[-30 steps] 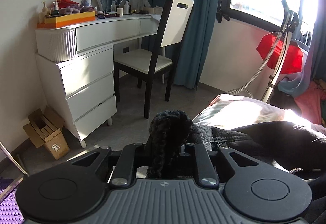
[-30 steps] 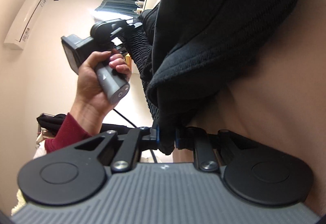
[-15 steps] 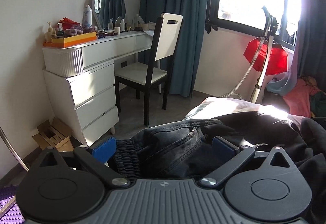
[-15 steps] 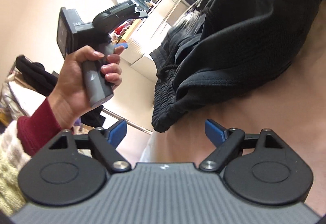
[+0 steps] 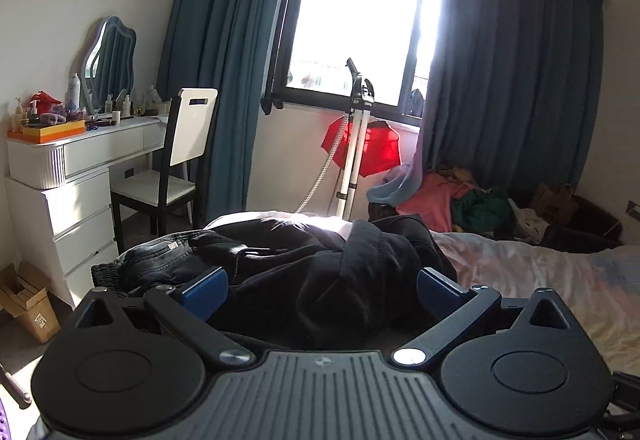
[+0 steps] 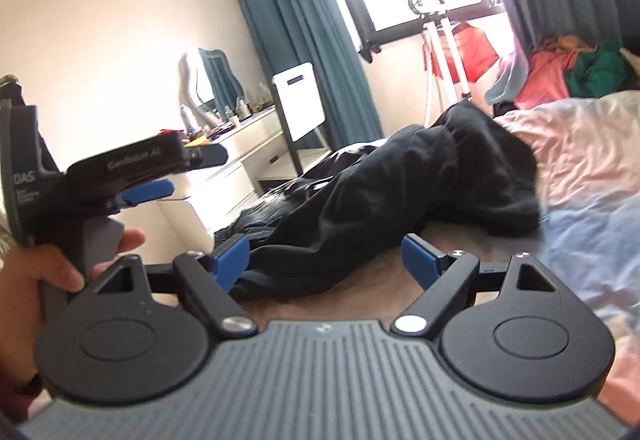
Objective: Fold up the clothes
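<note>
A black garment (image 5: 320, 268) lies in a crumpled heap on the bed (image 5: 540, 272), with dark denim jeans (image 5: 160, 256) at its left end. My left gripper (image 5: 320, 288) stands open just short of the heap, and nothing is pressed between its blue pads. In the right wrist view the same black garment (image 6: 400, 179) stretches across the pale sheet (image 6: 580, 167). My right gripper (image 6: 325, 260) is open in front of its near edge and holds nothing. A hand (image 6: 36, 272) carries the left gripper (image 6: 180, 175) at the left of that view, off the cloth.
A white dressing table (image 5: 80, 159) with a mirror and bottles stands at the left, a white-backed chair (image 5: 180, 167) beside it. A garment steamer (image 5: 354, 143) with a red cloth stands under the window. Loose clothes (image 5: 460, 195) are piled by the dark curtain. A cardboard box (image 5: 28, 304) sits on the floor.
Both grippers were shut on the black garment and have opened and let it go. Both have drawn back and upward, and the garment now rests in a heap on the bed.
</note>
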Action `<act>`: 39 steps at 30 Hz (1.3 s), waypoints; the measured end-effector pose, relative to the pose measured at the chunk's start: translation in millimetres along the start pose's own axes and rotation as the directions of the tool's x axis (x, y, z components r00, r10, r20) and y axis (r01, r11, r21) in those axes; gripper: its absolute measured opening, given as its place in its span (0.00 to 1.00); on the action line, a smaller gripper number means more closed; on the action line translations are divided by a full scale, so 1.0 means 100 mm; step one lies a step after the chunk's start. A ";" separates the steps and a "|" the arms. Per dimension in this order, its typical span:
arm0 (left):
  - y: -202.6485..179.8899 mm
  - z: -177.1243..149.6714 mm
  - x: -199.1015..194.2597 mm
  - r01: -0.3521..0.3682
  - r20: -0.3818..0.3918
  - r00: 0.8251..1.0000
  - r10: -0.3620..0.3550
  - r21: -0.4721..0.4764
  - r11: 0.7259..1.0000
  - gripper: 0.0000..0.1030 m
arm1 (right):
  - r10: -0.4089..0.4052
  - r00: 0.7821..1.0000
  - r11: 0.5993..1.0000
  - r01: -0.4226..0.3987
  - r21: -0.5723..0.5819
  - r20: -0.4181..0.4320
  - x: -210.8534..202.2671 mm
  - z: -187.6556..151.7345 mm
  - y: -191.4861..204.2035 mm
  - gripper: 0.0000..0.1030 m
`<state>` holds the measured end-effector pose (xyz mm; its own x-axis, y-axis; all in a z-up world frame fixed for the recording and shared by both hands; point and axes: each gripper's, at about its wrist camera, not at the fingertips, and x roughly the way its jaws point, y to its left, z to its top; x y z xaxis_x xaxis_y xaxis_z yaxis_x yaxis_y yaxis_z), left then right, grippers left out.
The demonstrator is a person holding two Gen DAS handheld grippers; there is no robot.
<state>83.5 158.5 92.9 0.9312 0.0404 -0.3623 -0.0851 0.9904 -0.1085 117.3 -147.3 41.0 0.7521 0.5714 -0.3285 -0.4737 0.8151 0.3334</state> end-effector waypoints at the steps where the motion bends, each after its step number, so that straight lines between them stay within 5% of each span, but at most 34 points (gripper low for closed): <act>1: -0.15 -0.07 -0.07 0.009 -0.001 1.000 -0.009 0.016 1.000 0.99 | -0.025 1.000 1.000 0.025 -0.016 0.012 -0.07 -0.02 -0.06 0.83; 10: -0.79 -0.72 -0.26 0.042 0.039 0.998 -0.045 0.083 0.996 0.99 | -0.213 0.975 0.970 0.219 -0.104 0.068 -0.27 -0.28 -0.53 0.83; 20: -0.50 -1.08 0.16 -0.032 0.003 0.999 0.032 0.159 0.987 0.99 | -0.208 0.974 0.977 0.211 -0.035 0.089 -0.04 -0.51 -0.72 0.83; 32: -0.19 -1.07 0.40 0.003 -0.038 0.999 0.001 0.098 0.995 1.00 | -0.256 0.964 0.965 0.259 -0.035 0.069 -0.04 -0.58 -0.69 0.83; 39: -0.27 -0.47 1.27 0.055 -0.039 0.998 -0.050 0.155 0.986 1.00 | -0.310 0.950 0.948 0.306 0.089 0.032 -0.07 -0.58 -0.88 0.83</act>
<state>187.1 130.5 6.8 0.9198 -0.0141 -0.3922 0.0224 0.9996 0.0167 126.9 -217.8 -37.1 0.8760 0.2873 -0.3875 -0.1777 0.9390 0.2944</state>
